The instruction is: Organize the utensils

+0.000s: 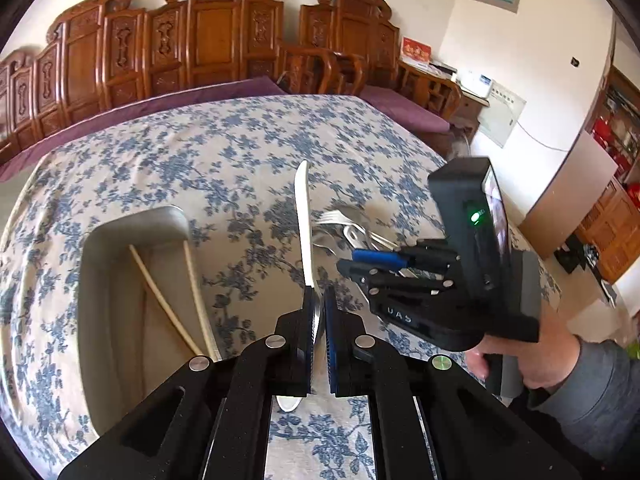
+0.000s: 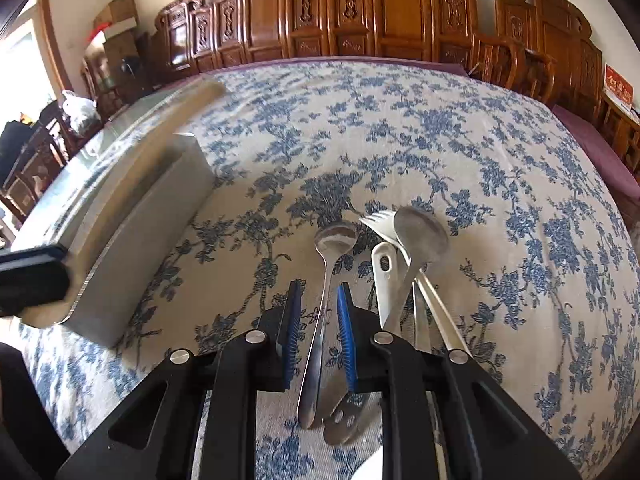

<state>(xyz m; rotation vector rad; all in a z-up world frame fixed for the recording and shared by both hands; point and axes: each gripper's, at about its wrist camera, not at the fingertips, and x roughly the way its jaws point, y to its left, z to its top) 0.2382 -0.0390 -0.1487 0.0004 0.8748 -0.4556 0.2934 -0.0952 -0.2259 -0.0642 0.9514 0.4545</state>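
Blue-flowered cloth [image 1: 224, 152] over the whole desk, carved wooden chairs [image 1: 224, 32] ranged along the far edge. Left gripper [image 1: 319, 300] clenched on a white knife [image 1: 304, 220], blade standing up and away between the blue pads, lifted clear of the cloth, the rounded handle end poking out below the fingers. Just left of it, a grey tray [image 1: 120, 240] with rounded corners, two pale chopsticks [image 1: 192, 300] crossed inside against its floor and wall. To the right, the remaining pile of utensils [image 1: 348, 228] on the cloth, partly hidden behind the right gripper [image 1: 360, 262], held by a hand [image 1: 524, 360] in a grey sleeve. From the right wrist view: right gripper [image 2: 318, 300] with jaws a little apart, straddling the handle of a steel spoon [image 2: 328, 280] flat on the cloth, bowl pointing away; pads beside the handle and not pressing it. Just right of that spoon, touching and overlapping one another: a white handle with a hanging hole [image 2: 384, 276], a white fork [image 2: 380, 218], a larger steel spoon [image 2: 420, 236] and further steel handles, one slotted end [image 2: 344, 420] near the bottom of the view. Same tray [image 2: 140, 232] well off to the left, its outer wall toward the camera, a black part of the left gripper [image 2: 32, 276] at the left edge.
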